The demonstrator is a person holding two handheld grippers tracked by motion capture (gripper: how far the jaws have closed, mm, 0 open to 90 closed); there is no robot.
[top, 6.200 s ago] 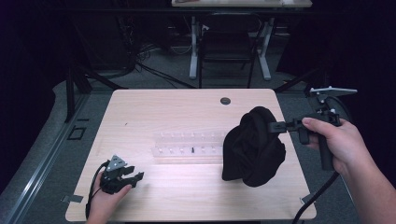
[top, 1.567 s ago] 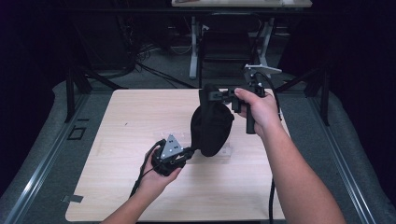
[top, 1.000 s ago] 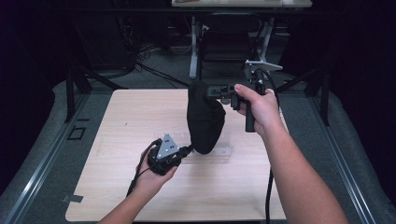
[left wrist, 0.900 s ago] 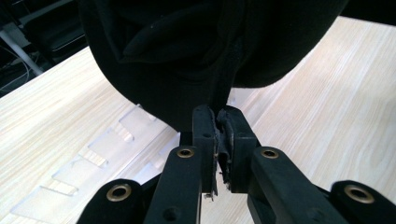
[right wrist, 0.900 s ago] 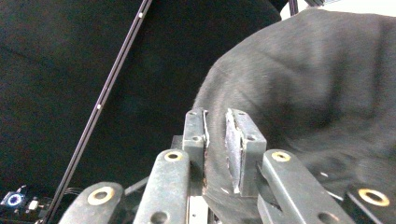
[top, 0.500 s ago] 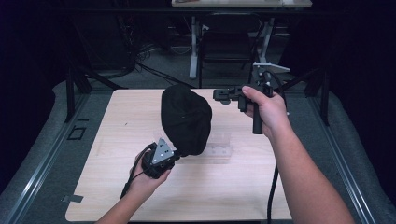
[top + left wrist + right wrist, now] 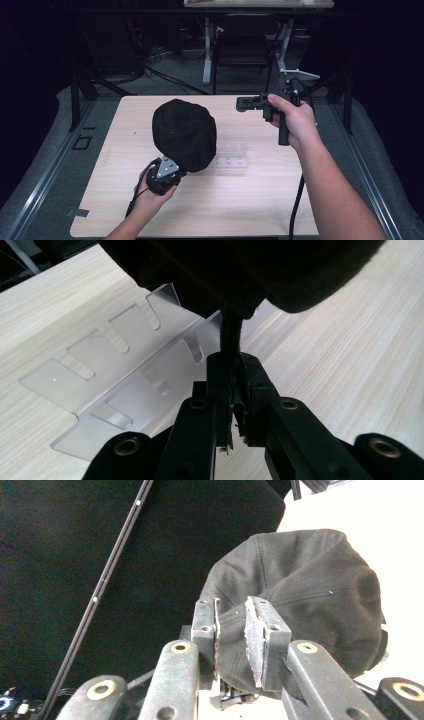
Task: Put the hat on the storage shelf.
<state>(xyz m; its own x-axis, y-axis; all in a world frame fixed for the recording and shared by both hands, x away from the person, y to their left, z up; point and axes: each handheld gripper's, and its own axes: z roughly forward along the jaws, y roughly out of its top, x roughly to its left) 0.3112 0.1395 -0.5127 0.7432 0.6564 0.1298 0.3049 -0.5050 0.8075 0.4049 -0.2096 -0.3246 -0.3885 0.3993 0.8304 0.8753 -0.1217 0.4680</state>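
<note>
A black cap (image 7: pixel 184 134) stands up off the table, held from below by my left gripper (image 7: pixel 179 173), which is shut on a strip of its edge. In the left gripper view the jaws (image 7: pixel 231 385) pinch that black fabric, and the cap (image 7: pixel 240 270) bulges above them. My right gripper (image 7: pixel 241 103) hovers over the table's far right part, open, apart from the cap and pointing left towards it. The right gripper view looks through its parted jaws (image 7: pixel 232 630) at the cap (image 7: pixel 310 595) farther off.
A clear plastic slotted rack (image 7: pixel 231 156) lies on the wooden table (image 7: pixel 260 200) just right of the cap, also close under the left gripper's jaws (image 7: pixel 125 365). A chair and desk legs stand on the floor beyond the far edge.
The right gripper carried the cap left across the table, the left gripper took hold of its lower edge, then the right let go and drew back right. The cap now leans left.
</note>
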